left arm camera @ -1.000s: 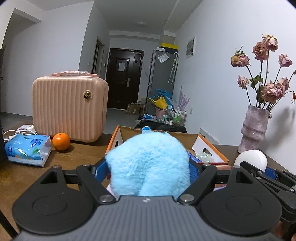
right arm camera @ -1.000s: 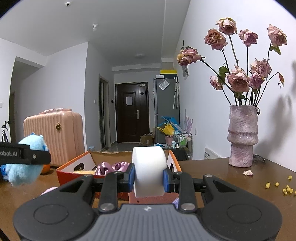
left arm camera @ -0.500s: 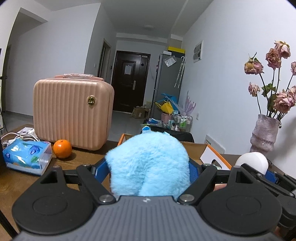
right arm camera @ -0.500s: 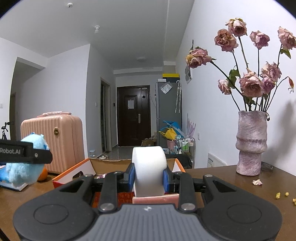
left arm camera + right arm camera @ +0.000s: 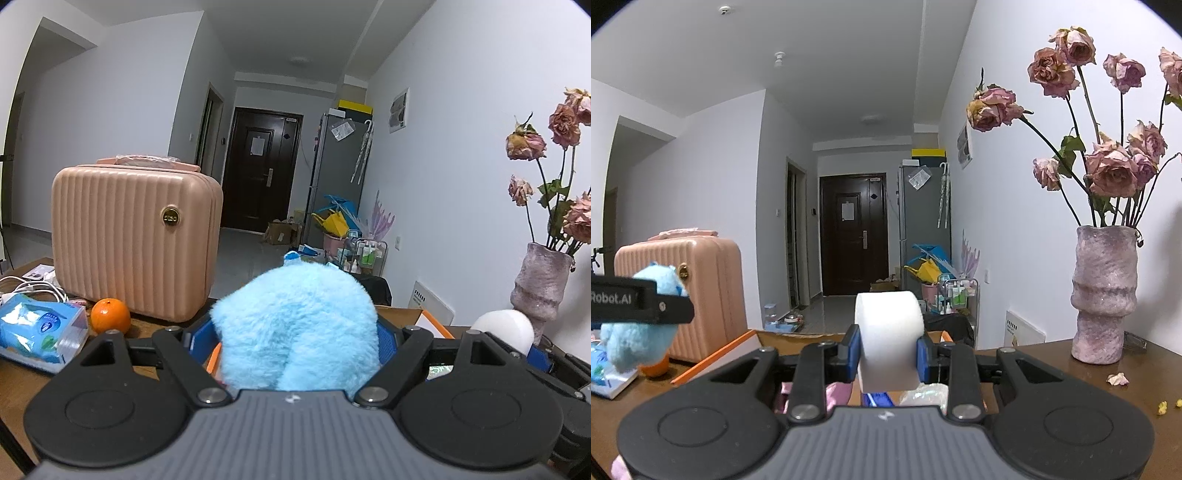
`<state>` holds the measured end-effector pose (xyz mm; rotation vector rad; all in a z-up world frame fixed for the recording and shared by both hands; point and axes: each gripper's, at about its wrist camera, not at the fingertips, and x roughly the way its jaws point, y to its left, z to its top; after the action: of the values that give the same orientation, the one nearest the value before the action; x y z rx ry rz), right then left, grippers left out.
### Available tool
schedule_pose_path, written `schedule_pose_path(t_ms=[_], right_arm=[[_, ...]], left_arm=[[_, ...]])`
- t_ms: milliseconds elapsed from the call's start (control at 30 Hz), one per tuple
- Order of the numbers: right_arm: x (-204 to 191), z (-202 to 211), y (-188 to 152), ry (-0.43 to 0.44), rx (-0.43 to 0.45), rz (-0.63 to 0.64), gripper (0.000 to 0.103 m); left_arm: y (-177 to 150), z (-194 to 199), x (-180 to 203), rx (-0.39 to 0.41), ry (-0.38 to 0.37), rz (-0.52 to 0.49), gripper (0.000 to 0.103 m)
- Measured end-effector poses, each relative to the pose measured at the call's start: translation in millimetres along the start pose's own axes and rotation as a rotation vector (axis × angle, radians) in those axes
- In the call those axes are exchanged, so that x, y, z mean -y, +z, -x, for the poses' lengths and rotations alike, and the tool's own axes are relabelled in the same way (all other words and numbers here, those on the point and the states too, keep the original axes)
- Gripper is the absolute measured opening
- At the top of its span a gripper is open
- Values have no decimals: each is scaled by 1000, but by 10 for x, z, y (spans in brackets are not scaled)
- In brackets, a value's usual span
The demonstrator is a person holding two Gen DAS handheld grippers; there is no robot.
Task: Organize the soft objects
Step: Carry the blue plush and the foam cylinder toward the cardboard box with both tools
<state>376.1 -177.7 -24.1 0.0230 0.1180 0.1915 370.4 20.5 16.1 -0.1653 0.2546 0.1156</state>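
We hold a fluffy light-blue plush toy (image 5: 295,328) above a brown wooden table (image 5: 14,384).

Our left gripper (image 5: 295,336) clamps the toy between its blue pads (image 5: 386,338), over an open orange-edged cardboard box (image 5: 430,317). To the left we see a ribbed peach-pink hard case (image 5: 133,240), a round orange fruit (image 5: 110,316) just beside it, and a blue tissue pack (image 5: 37,332). At right a white foam roll (image 5: 504,328) sits near a mottled pink vase (image 5: 541,284) of dried roses.

— Where's the plush (image 5: 295,328)?
— Fluffy, light blue, squeezed between blue pads above the box (image 5: 720,354).
— And the foam (image 5: 888,336)?
— White, rounded on top, upright, pinched at both sides, also over the box.
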Motion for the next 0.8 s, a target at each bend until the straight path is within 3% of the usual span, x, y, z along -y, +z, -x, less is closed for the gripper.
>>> schedule_pose_path(t_ms=[333, 800], right_arm=[[97, -406, 103, -10, -14, -23, 29], [146, -1135, 171, -9, -113, -4, 29]], left_arm=[[81, -376, 54, -7, 21, -13, 83], [136, -960, 115, -60, 53, -32, 82]])
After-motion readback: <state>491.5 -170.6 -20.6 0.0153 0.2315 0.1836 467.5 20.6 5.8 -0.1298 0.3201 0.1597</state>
